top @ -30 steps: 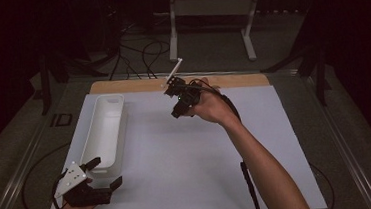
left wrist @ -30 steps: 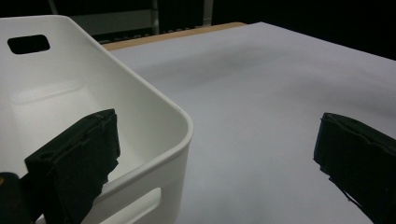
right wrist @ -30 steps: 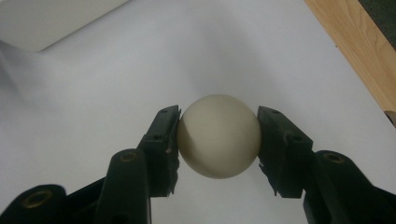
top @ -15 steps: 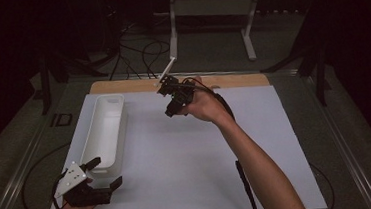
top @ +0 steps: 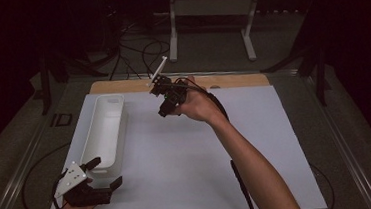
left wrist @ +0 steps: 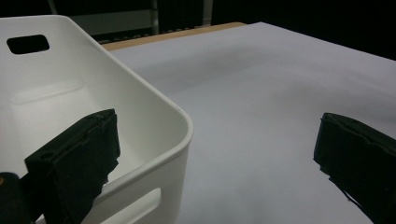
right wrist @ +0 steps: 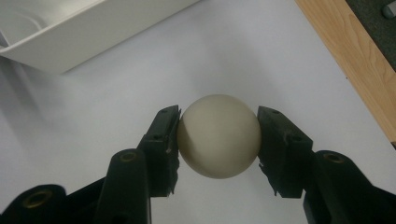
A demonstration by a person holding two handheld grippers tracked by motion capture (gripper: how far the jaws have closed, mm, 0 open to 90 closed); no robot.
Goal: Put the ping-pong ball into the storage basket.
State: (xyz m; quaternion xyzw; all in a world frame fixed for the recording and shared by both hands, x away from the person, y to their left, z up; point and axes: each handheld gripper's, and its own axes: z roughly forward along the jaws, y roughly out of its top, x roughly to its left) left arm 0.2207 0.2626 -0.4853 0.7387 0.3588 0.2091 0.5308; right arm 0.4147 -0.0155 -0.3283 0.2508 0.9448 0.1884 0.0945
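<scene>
Between the jaws of the right gripper (right wrist: 217,140), at the centre of the frame, sits pinched a cream ball (right wrist: 218,142), smooth, round, probably light and slippery, best squeezed across the widest middle; lower left, left gripper (top: 96,174) spread beside the white bin (top: 103,131).

High view: we look from above our side of the table (top: 190,184), forward and down, far enough to take in the whole white sheet and the floor beyond.

Left gripper view: we sit low and close at the near end of the white bin (left wrist: 154,112), facing across the sheet toward the wooden edge (left wrist: 173,35).

Right gripper view: we look steeply down, close over the sheet.

Shared: all three views take in the bin (top: 103,131) (right wrist: 70,28), sheet and wooden edge (right wrist: 355,60).
</scene>
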